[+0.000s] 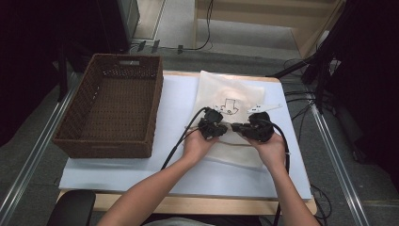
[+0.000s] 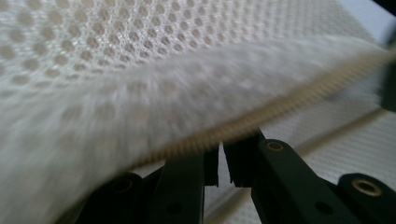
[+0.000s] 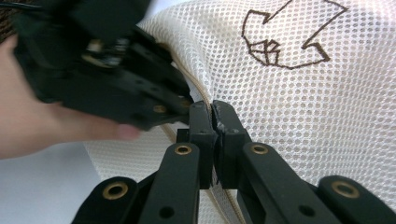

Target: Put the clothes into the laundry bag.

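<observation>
Black jaws fill the bottom of both gripper views, each pair clenched on the zippered edge of a white mesh laundry bag [image 1: 230, 113]. In the left gripper view the left gripper [image 2: 223, 156] pinches the beige zipper [image 2: 261, 119] where the top layer of mesh lifts off the layer beneath. In the right gripper view the right gripper [image 3: 214, 114] has its pads pressed together on the same seam, with the left gripper just beside it at 10 o'clock.

From the high view, the bag lies flat on the white sheet covering the bench [image 1: 188, 179], at about 1 o'clock from the person's chest, its printed line drawing facing up. The left gripper [image 1: 215, 127] and right gripper [image 1: 241, 127] nearly touch over the bag's near half. A brown woven basket [image 1: 113, 108] stands empty at 10 o'clock from the bag, well apart from it.

By my reading, the work in hand is on the zipper, opening or closing it, and both grips are already taken. Whether the zipper has travelled at all cannot be told; the mouth looks slightly parted near the left jaws. Nothing has gone into the basket, so any putting away remains to be done.
</observation>
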Motion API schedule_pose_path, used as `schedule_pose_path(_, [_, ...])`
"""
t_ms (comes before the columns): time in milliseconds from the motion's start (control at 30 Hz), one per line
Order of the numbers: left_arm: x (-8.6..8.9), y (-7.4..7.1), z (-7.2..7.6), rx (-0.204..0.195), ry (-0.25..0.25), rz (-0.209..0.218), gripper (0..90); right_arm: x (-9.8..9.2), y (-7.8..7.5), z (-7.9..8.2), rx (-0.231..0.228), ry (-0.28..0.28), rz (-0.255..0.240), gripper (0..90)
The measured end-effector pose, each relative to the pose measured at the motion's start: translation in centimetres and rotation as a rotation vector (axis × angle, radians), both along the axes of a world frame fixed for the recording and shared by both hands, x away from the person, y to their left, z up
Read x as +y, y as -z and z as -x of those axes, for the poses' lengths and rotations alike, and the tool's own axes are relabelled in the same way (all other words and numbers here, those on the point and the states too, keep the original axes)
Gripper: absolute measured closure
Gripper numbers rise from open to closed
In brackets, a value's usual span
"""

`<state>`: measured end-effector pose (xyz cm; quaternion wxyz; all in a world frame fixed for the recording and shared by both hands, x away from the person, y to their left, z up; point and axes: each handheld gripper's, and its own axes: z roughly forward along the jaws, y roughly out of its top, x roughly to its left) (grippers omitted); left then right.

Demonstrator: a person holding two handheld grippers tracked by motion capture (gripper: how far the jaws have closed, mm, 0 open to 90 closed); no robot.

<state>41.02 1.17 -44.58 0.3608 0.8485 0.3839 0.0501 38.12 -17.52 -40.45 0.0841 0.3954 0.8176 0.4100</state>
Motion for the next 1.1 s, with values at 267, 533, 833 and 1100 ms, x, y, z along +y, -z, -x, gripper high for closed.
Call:
schedule_pose_path(267, [2.1,-2.1,2.2,-0.012,0.063,0.043,82.5,-0.1,0.0,0.1,-0.002,0.003,0.0,88.9])
schedule_pose_path(533, [5.1,-3.1,4.3,-0.024,0.129,0.068,75.4,-0.4,-0.1,0.1,-0.004,0.011,-0.002,88.7])
schedule_pose_path(833, [8.7,-3.7,5.5,-0.007,0.091,0.098,67.6,-0.5,-0.1,0.2,-0.006,0.013,0.002,88.7])
schedule_pose_path(1100, [10.4,-4.6,6.5,-0.015,0.059,0.097,53.4,-0.7,-0.4,0.3,-0.009,0.011,-0.003,88.7])
